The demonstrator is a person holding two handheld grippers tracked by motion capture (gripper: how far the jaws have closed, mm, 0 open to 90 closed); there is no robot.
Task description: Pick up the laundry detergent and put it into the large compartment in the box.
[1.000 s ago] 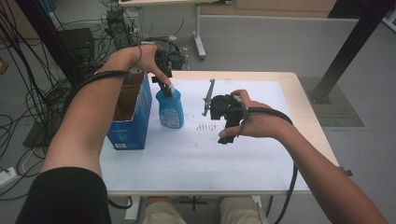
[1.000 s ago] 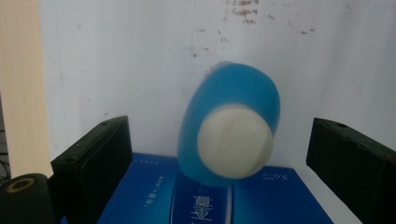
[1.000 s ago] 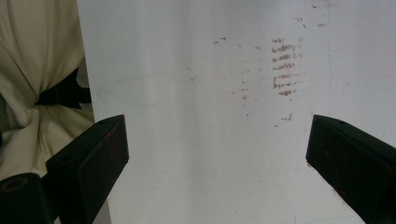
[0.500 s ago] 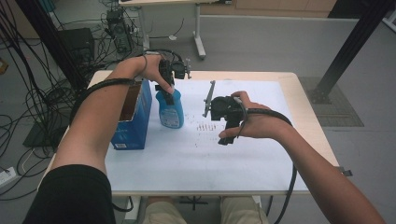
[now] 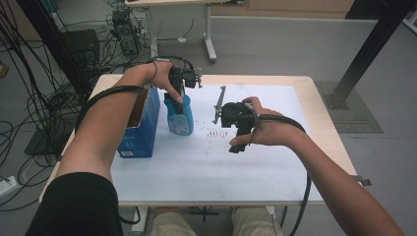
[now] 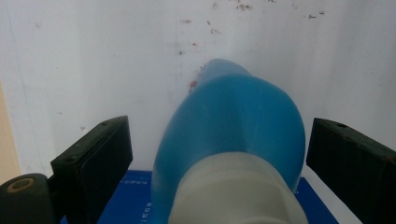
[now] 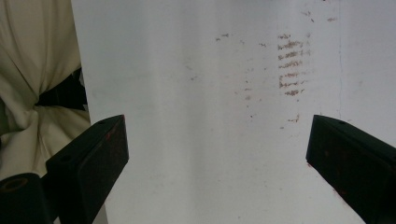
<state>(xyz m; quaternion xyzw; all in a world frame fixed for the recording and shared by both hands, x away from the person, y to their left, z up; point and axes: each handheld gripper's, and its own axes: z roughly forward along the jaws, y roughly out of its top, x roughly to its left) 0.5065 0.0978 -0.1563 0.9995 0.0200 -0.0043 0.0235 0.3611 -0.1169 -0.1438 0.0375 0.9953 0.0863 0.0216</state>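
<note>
A blue bottle (image 5: pixel 180 118) with a white cap (image 6: pixel 233 191) stands upright on the white table top (image 5: pixel 206 167), left of centre. My left gripper (image 5: pixel 176 94) hangs just over its top, open; in the left gripper view the bottle (image 6: pixel 233 121) sits between the two spread jaws of the left gripper (image 6: pixel 217 126), and no pad touches it. My right gripper (image 5: pixel 236 140) hovers over the middle of the table, open, with nothing between the jaws of the right gripper (image 7: pixel 215 121).
A blue cardboard box (image 5: pixel 142 125) stands against the bottle's left side. A thin grey bar (image 5: pixel 219 103) lies on the table behind the right hand. Reddish smudges (image 5: pixel 216 132) mark the sheet. Cables and table legs crowd the floor at far left.
My left gripper has shifted a little right and toward the person, coming over the bottle's cap. The right gripper and the bottle have stayed put.
</note>
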